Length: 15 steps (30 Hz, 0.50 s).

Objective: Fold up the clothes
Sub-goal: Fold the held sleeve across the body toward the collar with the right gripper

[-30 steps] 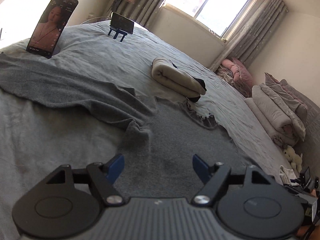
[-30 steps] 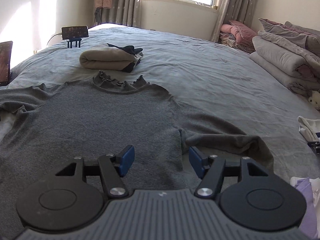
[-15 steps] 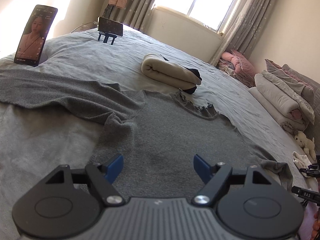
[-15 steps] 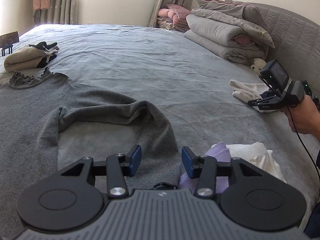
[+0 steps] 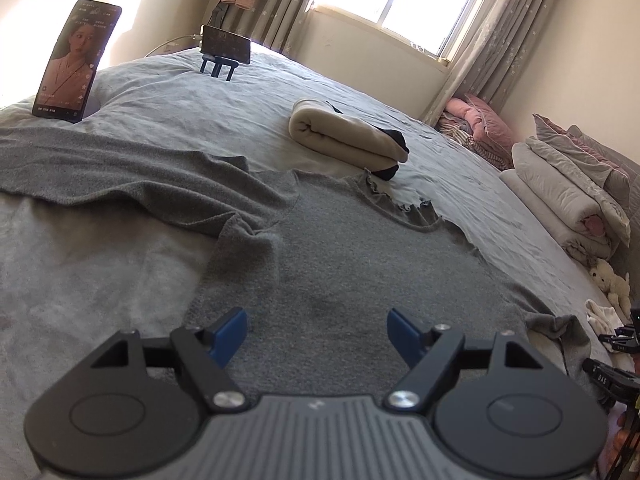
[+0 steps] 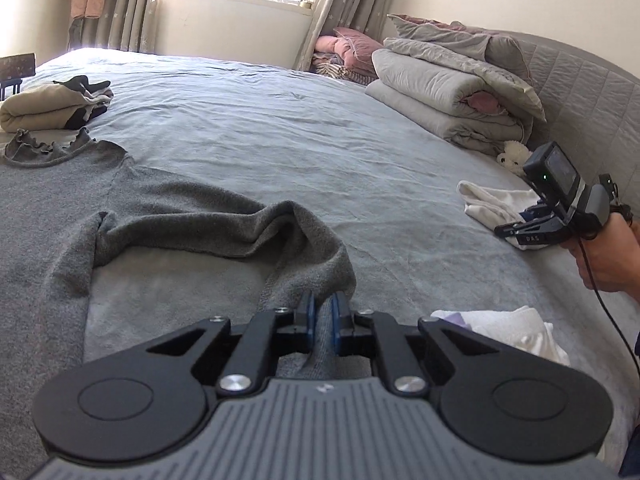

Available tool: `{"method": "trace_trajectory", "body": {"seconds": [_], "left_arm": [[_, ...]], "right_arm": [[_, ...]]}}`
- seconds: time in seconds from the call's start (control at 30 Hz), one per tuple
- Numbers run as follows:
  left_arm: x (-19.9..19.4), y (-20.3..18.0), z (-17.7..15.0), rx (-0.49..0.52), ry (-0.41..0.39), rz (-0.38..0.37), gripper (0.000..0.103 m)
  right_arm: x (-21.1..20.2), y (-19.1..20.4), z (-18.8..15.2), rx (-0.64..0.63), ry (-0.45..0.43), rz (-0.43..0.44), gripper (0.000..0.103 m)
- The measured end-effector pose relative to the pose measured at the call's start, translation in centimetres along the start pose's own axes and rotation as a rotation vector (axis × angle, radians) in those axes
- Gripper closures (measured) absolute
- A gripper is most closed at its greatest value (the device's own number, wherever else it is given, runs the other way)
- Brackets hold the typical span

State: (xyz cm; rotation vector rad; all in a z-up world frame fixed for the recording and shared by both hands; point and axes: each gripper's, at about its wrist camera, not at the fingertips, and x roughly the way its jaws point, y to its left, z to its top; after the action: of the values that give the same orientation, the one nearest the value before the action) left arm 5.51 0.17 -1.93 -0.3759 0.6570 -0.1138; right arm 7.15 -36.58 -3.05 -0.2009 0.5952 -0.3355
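Spread flat across the grey bed [image 6: 304, 128], the grey knit sweater with a ruffled collar [image 5: 360, 280] lies front-up and, by the look of it, not yet folded: the body is smooth, one sleeve runs outward away from the body, the other is looped back near the hem. On that looped sleeve [image 6: 240, 224] the right gripper [image 6: 323, 316] is closing its jaws, with the cuff end pinched between the blue pads. The left gripper [image 5: 316, 332] hovers over the sweater's lower body, jaws wide apart and nothing between them. Just beyond the sweater's collar sits a rolled beige garment with a black piece tucked in [image 5: 344, 140], apparently already done. Near the sweater's gripped sleeve lies a white and lilac bundle [image 6: 504, 328], seemingly still waiting.
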Motion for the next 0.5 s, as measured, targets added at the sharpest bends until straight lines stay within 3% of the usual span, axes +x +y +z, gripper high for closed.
{"method": "trace_trajectory", "body": {"seconds": [0.1,0.2,0.37,0.5], "left_arm": [[0.1,0.5,0.2,-0.028,0.011,0.000,0.025],[0.1,0.6,0.2,-0.037,0.014,-0.001,0.025],[0.0,0.4,0.1,-0.027,0.020,-0.012,0.025],[-0.1,0.5,0.2,-0.023,0.028,-0.020,0.025]], "right_arm": [[-2.3,1.9,0.6,-0.122,-0.090,0.016,0.093],[-3.6,4.4,0.7,-0.231,-0.106,0.084,0.093],[-3.4,7.5,0.1,-0.282,-0.018,0.271,0.093],[-3.2,7.2,0.5,-0.238,0.033,0.321,0.083]]}}
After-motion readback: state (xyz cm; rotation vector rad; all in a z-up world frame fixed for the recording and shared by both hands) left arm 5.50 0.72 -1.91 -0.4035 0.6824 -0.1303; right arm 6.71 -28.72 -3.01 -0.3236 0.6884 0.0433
